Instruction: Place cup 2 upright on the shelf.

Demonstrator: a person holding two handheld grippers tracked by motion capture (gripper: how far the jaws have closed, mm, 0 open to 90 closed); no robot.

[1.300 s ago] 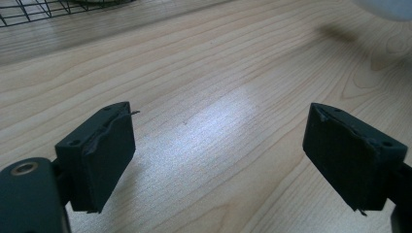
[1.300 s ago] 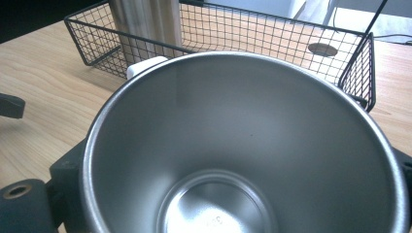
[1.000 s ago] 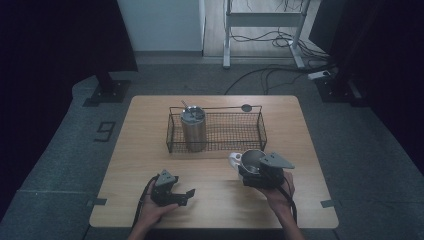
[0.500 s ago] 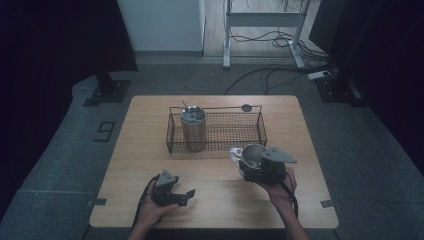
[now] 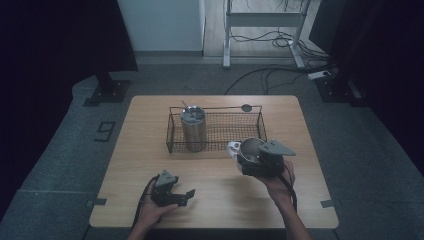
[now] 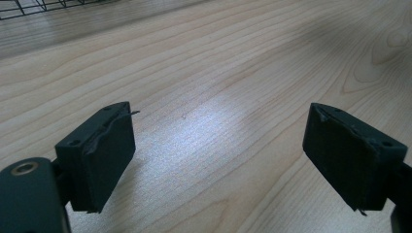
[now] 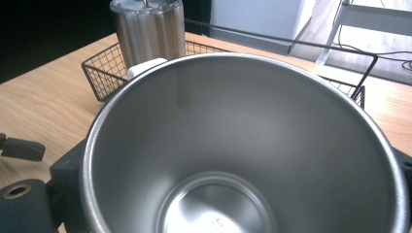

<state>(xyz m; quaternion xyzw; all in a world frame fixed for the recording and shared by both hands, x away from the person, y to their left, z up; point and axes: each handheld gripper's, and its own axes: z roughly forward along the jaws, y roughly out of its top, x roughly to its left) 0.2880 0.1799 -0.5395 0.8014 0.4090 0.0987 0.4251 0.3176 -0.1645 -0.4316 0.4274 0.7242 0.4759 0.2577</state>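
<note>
Right gripper [image 5: 248,161] clamps a steel cup [image 7: 245,145] just before the wire basket [image 5: 250,127], its fingers mostly hidden behind the cup; left gripper [image 6: 232,158] gapes wide over bare desk [image 5: 215,175].

High view: overhead, facing forward and down onto the light wooden table [image 5: 215,197]. Left gripper view: close above bare tabletop. Right gripper view: close, sharing the black wire basket [image 7: 104,73] with the high view.

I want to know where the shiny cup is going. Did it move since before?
Yes. The steel cup, held in the right tool, has moved up and toward the wire basket, now overlapping the basket's near edge in the high view.
</note>
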